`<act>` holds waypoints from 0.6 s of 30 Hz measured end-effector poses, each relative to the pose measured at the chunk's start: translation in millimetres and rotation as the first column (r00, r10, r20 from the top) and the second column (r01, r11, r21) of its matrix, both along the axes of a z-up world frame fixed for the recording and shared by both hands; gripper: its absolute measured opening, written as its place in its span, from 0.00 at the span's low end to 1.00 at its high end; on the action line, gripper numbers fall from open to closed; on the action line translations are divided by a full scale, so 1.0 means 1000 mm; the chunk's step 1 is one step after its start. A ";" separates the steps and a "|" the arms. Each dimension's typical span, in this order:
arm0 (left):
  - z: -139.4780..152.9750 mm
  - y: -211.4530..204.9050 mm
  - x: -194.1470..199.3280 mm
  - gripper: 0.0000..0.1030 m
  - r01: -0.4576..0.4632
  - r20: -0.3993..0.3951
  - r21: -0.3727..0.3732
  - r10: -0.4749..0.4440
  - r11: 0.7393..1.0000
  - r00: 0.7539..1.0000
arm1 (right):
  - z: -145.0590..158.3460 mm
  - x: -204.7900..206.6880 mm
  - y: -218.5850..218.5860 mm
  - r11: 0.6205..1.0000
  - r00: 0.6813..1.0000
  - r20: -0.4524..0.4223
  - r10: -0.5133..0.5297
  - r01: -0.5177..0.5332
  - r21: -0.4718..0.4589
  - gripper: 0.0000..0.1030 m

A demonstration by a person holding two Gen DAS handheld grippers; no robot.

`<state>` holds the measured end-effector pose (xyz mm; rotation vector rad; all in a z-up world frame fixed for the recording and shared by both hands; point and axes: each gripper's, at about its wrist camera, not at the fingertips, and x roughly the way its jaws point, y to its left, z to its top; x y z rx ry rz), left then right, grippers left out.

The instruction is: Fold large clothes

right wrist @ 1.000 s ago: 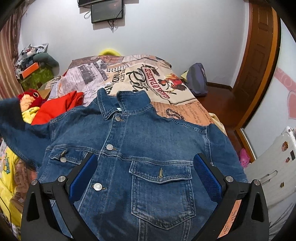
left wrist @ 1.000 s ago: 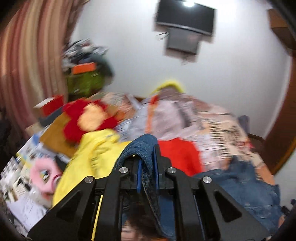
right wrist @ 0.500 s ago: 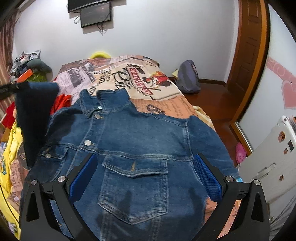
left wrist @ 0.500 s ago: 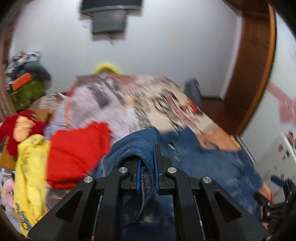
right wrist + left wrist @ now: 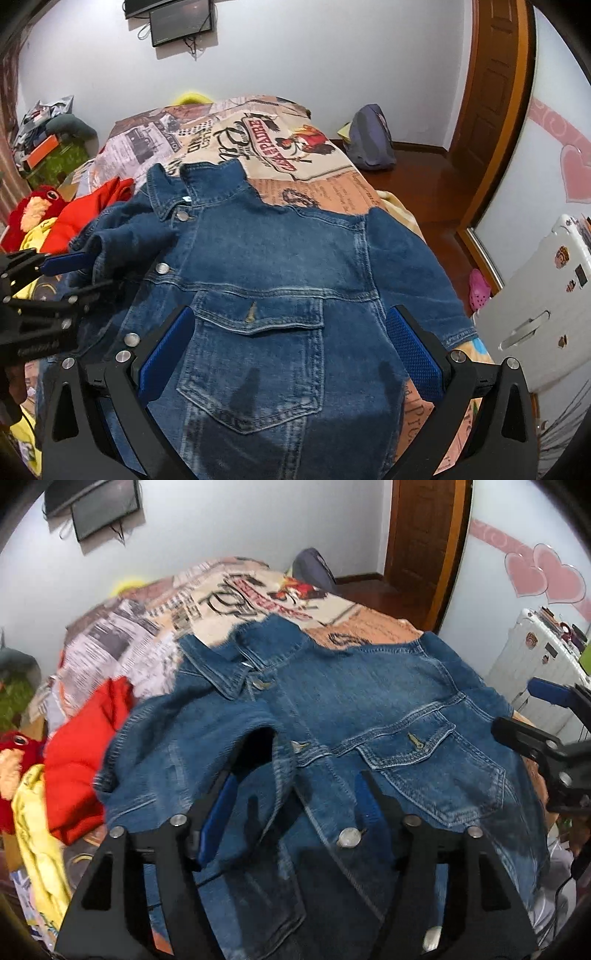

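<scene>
My left tongs point(image 5: 295, 794) gape wide, holding nothing, over the sleeve point(image 5: 192, 746) lying folded across the jacket point(image 5: 388, 709) spread on the bed point(image 5: 295, 155) at mid-frame; my right tongs point(image 5: 291, 350) gape equally empty above its chest pocket point(image 5: 255, 354), lower centre.

Both wrist cameras hang close over the denim jacket point(image 5: 369, 709) point(image 5: 280, 266), facing up the bed point(image 5: 207, 602) point(image 5: 295, 147) toward the wall screen point(image 5: 105, 511) point(image 5: 183, 18); each shares jacket and bed.
</scene>
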<state>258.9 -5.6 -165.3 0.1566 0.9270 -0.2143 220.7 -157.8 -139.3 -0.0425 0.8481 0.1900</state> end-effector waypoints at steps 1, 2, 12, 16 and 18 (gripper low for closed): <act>0.007 0.007 -0.007 0.73 -0.016 0.022 -0.002 0.016 1.000 1.000 | 0.003 0.001 0.005 1.000 1.000 0.005 0.013 -0.013 -0.003 1.00; 0.011 0.014 -0.009 0.81 -0.033 0.040 -0.004 0.033 0.999 0.999 | 0.004 0.003 0.009 1.000 1.000 0.008 0.022 -0.022 -0.008 1.00; 0.020 0.121 -0.042 0.91 -0.294 0.097 0.036 0.289 0.955 0.952 | 0.020 0.016 0.077 0.977 0.978 0.046 0.205 -0.201 -0.067 1.00; 0.000 0.162 -0.052 0.91 -0.400 0.055 0.043 0.398 0.915 0.916 | 0.017 0.020 0.114 0.938 0.945 0.050 0.323 -0.313 -0.151 1.00; -0.009 0.176 -0.055 0.91 -0.436 0.037 0.040 0.434 0.899 0.900 | 0.011 0.023 0.131 0.911 0.923 0.039 0.382 -0.369 -0.185 1.00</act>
